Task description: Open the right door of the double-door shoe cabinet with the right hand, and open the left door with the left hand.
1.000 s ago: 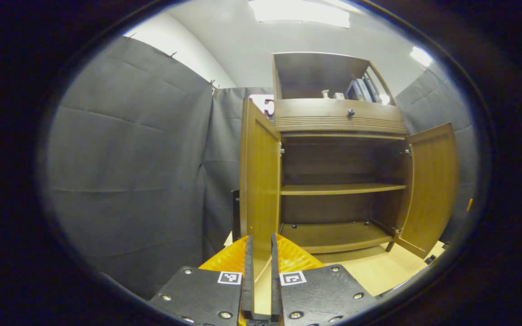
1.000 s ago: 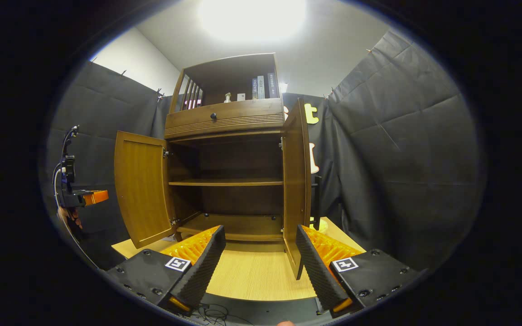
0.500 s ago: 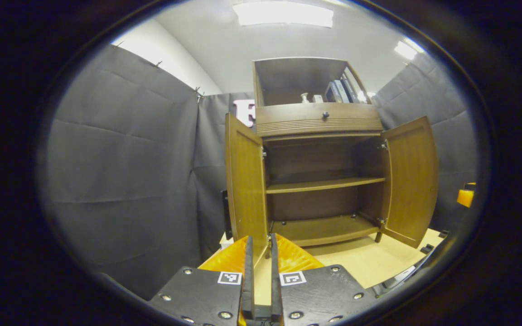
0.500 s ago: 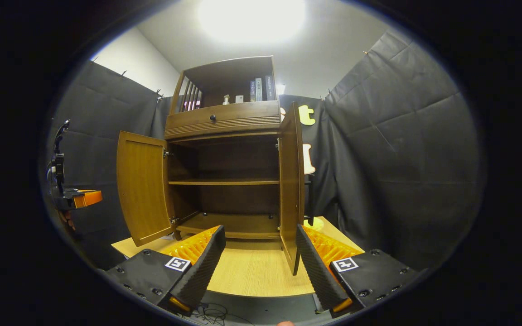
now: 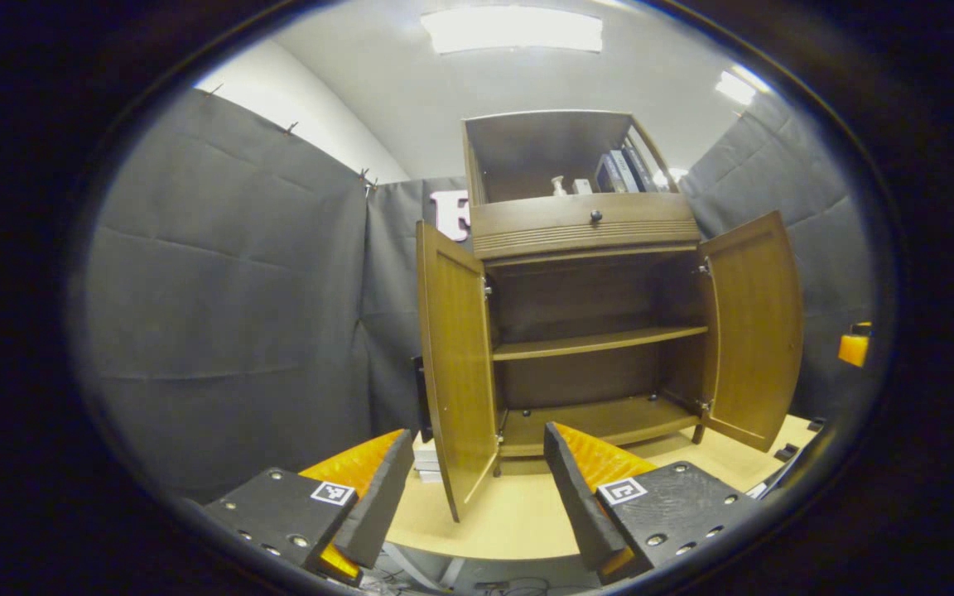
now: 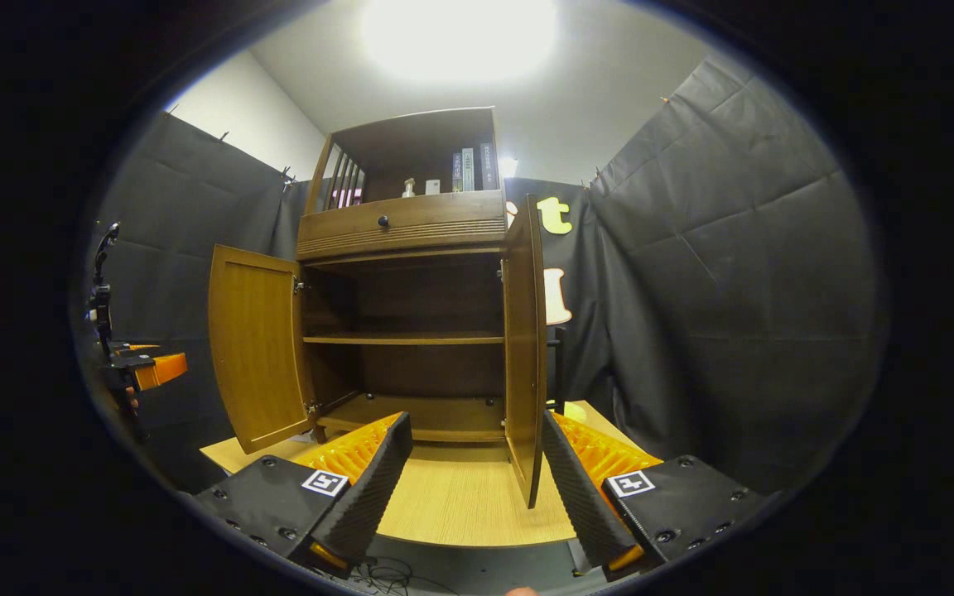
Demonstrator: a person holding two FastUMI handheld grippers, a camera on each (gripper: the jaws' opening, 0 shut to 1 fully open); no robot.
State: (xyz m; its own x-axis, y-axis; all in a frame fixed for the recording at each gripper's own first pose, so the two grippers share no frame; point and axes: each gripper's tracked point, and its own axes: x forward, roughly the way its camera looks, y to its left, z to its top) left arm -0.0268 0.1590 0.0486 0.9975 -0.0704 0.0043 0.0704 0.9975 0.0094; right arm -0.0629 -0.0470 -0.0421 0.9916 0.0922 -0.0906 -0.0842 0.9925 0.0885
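both doors of the shoe cabinet (image 6: 407, 323) on the surface (image 6: 452, 497) stand wide; left claw (image 5: 469, 488) and right claw (image 6: 473, 472) spread apart, empty; best withdrawn straight back, clear of door edges.

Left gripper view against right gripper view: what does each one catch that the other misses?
Left gripper view: the right door broad-faced, a pale stack low beside the cabinet, the right gripper far off at the right edge. Right gripper view: the left door broad-faced, the slatted side of the top shelf, the left gripper far off at left. Shared: both doors open, bare shelves, drawer knob, books on top.
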